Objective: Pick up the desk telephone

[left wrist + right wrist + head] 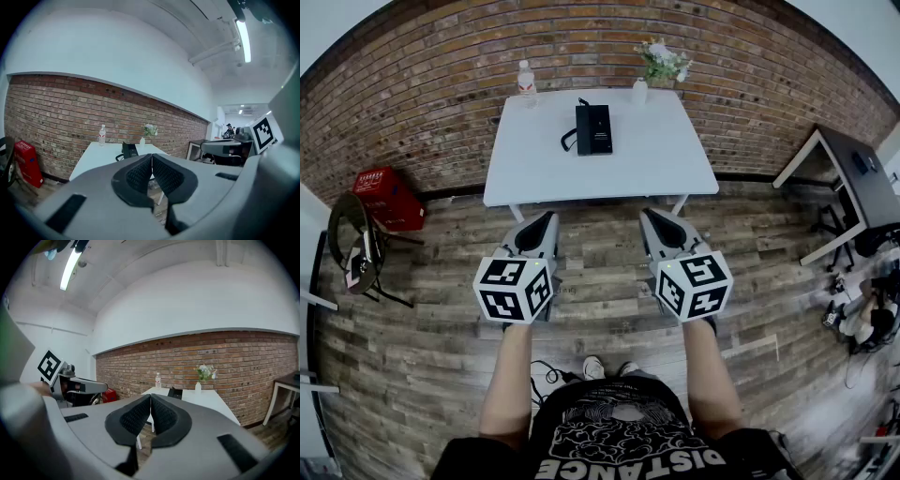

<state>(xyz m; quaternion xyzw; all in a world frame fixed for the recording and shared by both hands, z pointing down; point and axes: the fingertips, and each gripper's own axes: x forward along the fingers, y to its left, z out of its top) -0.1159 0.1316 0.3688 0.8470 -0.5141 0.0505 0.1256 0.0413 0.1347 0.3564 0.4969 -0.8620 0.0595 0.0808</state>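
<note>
A black desk telephone (593, 128) with a coiled cord lies near the back middle of a white table (534, 169); it also shows small in the left gripper view (129, 151) and in the right gripper view (175, 393). Both grippers hang over the wood floor, well short of the table's front edge. My left gripper (546, 221) is shut with nothing between its jaws, its pads (140, 174) meeting. My right gripper (653, 217) is likewise shut and empty, pads (163, 418) pressed together.
A water bottle (526, 79) and a white vase of flowers (641, 86) stand at the table's back edge against the brick wall. A red crate (386, 196) and a black chair (352, 246) sit at left. A dark desk (853, 178) stands at right, with clutter on the floor.
</note>
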